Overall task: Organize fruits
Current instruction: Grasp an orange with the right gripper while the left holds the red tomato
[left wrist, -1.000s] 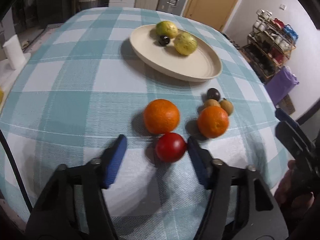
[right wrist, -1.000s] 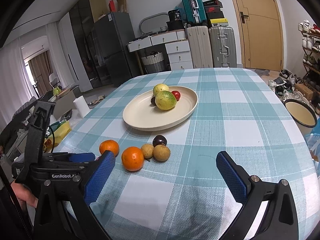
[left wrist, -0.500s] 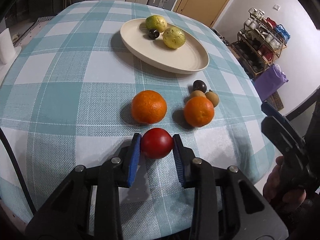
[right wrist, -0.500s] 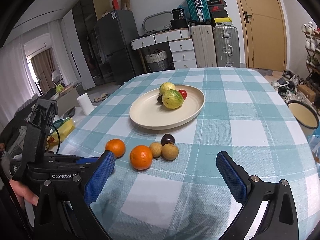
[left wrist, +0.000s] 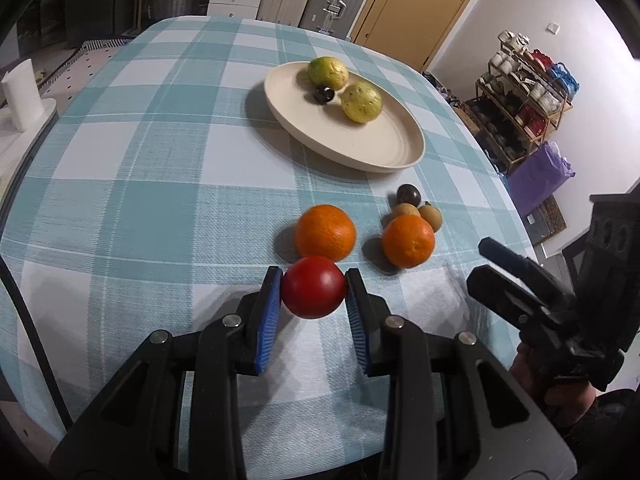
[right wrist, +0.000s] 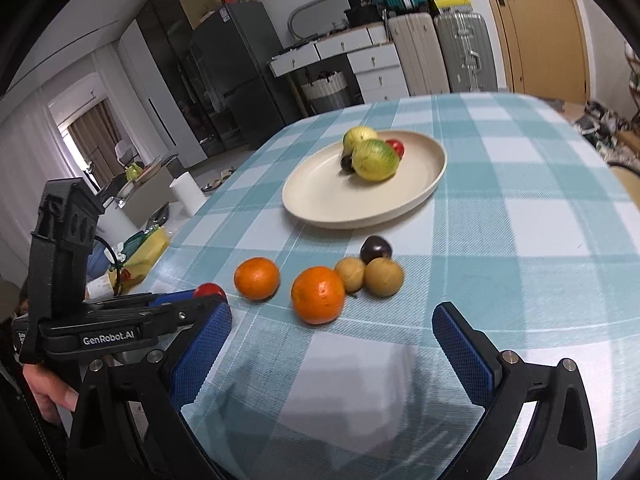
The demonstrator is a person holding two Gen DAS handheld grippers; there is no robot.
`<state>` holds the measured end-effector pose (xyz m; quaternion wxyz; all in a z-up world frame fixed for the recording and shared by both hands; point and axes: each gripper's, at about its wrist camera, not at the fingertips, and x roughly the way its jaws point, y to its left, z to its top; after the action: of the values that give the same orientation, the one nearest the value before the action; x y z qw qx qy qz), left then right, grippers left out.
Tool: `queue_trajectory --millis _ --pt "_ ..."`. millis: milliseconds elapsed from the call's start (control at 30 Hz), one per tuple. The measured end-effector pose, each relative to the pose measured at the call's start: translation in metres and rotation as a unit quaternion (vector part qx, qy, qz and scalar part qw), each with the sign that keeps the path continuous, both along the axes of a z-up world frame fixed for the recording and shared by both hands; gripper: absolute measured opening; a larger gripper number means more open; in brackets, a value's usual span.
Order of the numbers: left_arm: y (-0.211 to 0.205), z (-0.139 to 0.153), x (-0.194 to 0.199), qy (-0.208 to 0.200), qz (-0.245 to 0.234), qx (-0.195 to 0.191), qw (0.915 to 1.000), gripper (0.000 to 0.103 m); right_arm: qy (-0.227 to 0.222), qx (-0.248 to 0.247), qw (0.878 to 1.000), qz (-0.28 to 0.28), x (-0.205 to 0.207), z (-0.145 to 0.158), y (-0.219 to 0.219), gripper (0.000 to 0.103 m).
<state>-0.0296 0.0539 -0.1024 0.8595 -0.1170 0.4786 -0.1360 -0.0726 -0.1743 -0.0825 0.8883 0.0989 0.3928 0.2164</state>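
Observation:
My left gripper [left wrist: 313, 294] is shut on a red tomato [left wrist: 313, 292], its blue pads pressing both sides just above the checked cloth. Two oranges [left wrist: 325, 232] [left wrist: 408, 241] lie just beyond it. Behind the right orange sit two small brown fruits [left wrist: 431, 217] and a dark plum [left wrist: 409, 195]. The cream plate [left wrist: 384, 152] further back holds two green-yellow fruits [left wrist: 361, 103], a dark fruit and, in the right wrist view, a small red one [right wrist: 396, 147]. My right gripper [right wrist: 332, 340] stands open over the cloth, nothing between its fingers, short of the nearer orange [right wrist: 318, 294].
The table [left wrist: 120, 184] drops off at the right and near edges. A white roll [left wrist: 22, 96] stands on a side surface to the left. Suitcases [right wrist: 460, 52], drawers and a door are behind the table. A shoe rack [left wrist: 524, 92] stands at the right.
The left jaws have shut on the tomato and carried it slightly up and toward the oranges. The right gripper has moved in toward the nearer orange, staying open.

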Motion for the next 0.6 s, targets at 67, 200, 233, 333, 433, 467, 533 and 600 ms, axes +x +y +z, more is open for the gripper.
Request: queue_trajectory --millis 67,200,233,333,433,467,533,600 --pt "0.004 -0.001 0.001 0.001 0.002 -0.001 1.0 0.029 0.009 0.01 1.0 0.0 0.004 -0.005 0.003 0.103" --pt "0.01 -0.004 0.004 0.005 0.005 -0.003 1.0 0.029 0.024 0.022 0.999 0.003 0.01 -0.012 0.01 0.103" --pt "0.012 -0.005 0.005 0.006 0.005 -0.004 1.0 0.029 0.025 0.024 0.999 0.004 0.01 -0.013 0.011 0.103" --pt "0.013 -0.007 0.007 0.009 0.005 -0.005 0.9999 0.029 0.027 0.026 0.999 0.008 0.013 -0.014 0.017 0.1" --pt "0.015 -0.011 0.009 0.015 0.008 -0.003 0.9999 0.029 0.032 0.028 0.999 0.011 0.017 -0.016 0.023 0.094" --pt "0.015 -0.012 0.009 0.015 0.008 -0.003 0.9998 0.029 0.034 0.027 0.999 0.012 0.019 -0.017 0.024 0.092" --pt "0.016 -0.014 0.01 0.016 0.008 -0.004 0.9998 0.029 0.042 0.024 0.999 0.015 0.022 -0.019 0.026 0.079" --pt "0.018 -0.016 0.01 0.018 0.009 -0.004 0.9998 0.029 0.048 0.023 0.998 0.015 0.026 -0.021 0.027 0.076"
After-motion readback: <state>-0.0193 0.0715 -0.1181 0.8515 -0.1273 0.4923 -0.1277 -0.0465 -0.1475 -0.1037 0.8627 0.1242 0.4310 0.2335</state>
